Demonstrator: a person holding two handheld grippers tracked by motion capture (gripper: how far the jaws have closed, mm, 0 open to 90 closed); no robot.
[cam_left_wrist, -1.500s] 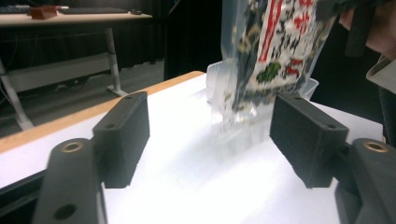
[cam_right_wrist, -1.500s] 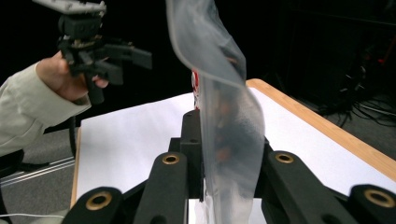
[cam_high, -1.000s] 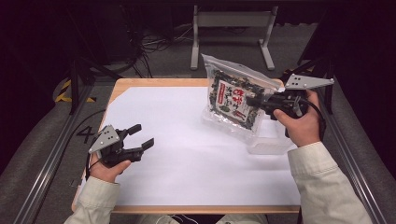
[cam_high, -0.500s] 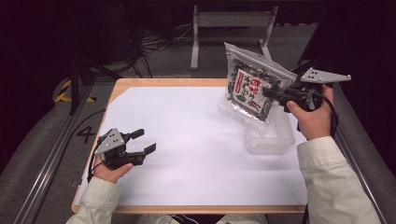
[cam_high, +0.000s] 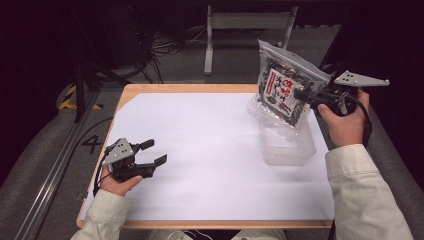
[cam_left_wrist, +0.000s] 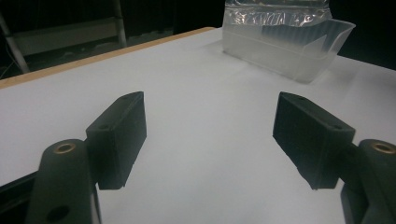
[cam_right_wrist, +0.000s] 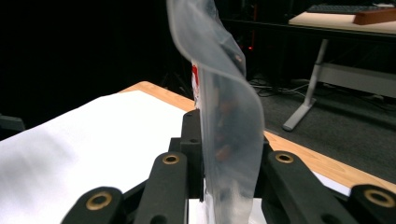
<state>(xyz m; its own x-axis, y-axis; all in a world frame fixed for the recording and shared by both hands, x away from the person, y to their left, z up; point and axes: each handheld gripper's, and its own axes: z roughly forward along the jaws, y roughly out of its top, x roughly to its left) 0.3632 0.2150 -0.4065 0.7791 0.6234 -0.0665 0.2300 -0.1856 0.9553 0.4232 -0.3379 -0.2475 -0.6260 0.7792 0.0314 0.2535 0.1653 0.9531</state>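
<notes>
A clear zip bag with a dark printed snack packet inside (cam_high: 283, 90) hangs upright at the table's right side, above a clear plastic tub (cam_high: 288, 144). My right gripper (cam_high: 300, 94) is shut on the bag's right edge. In the right gripper view the bag (cam_right_wrist: 224, 116) stands edge-on, pinched between the two black jaws. My left gripper (cam_high: 154, 152) rests low at the table's left front, open, with nothing between its fingers (cam_left_wrist: 122, 135). In the left gripper view the tub (cam_left_wrist: 285, 46) lies far ahead with the bag's lower end above it.
A white sheet (cam_high: 210, 150) covers the wooden table (cam_high: 150, 89). Behind the table stand a grey metal frame (cam_high: 245, 22) and cables on a dark floor. A rail (cam_high: 55, 170) runs along the left side.
My right gripper has lifted the bag from lying over the tub and carried it up and to the right, so it now hangs upright. The left gripper has stayed where it was.
</notes>
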